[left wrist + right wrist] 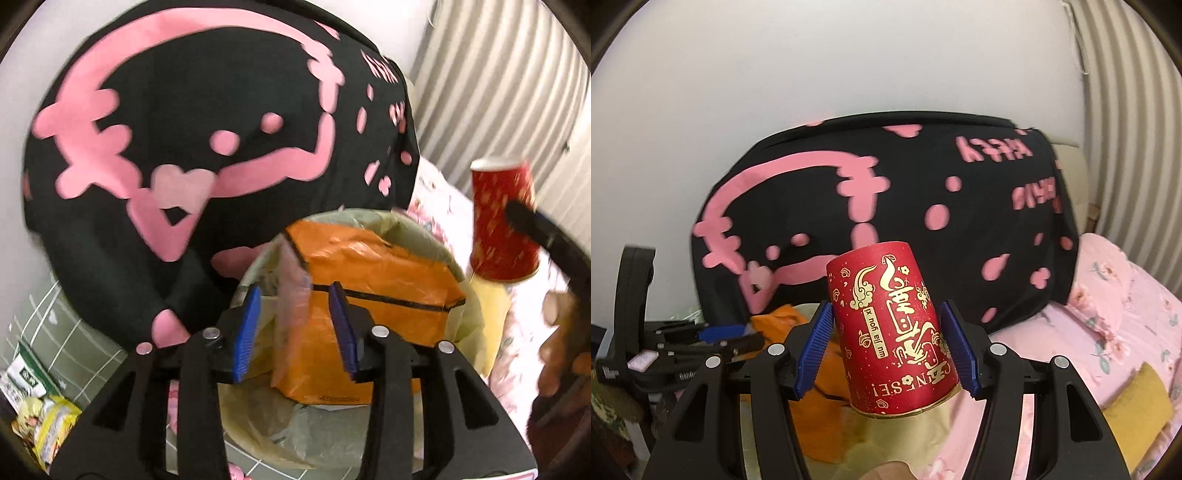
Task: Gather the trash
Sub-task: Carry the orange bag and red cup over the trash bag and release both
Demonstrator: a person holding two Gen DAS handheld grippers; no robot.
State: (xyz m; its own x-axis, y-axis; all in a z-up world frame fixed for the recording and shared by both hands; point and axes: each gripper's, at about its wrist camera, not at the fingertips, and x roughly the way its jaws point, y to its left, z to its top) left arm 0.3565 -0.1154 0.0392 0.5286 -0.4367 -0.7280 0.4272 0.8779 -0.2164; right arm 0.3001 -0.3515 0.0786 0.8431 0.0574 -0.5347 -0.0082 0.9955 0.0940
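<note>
A lined trash bin (448, 254) sits below my left gripper (295, 328). An orange bag (369, 280) lies in the bin. A clear plastic wrapper (293, 280) hangs between the left gripper's blue pads, which stand apart and do not pinch it. My right gripper (886, 347) is shut on a red paper cup (894, 332) with gold print, held upside down. In the left wrist view the red cup (498, 225) hangs to the right of the bin. The left gripper also shows in the right wrist view (713, 336) at the left.
A black cloth with pink print (184, 129) drapes behind the bin. A pink floral bedsheet (1108, 314) lies at the right with a yellow item (1141, 402) on it. Packets (40, 417) lie on the green tiled floor at the lower left. A ribbed radiator (498, 74) stands at the back right.
</note>
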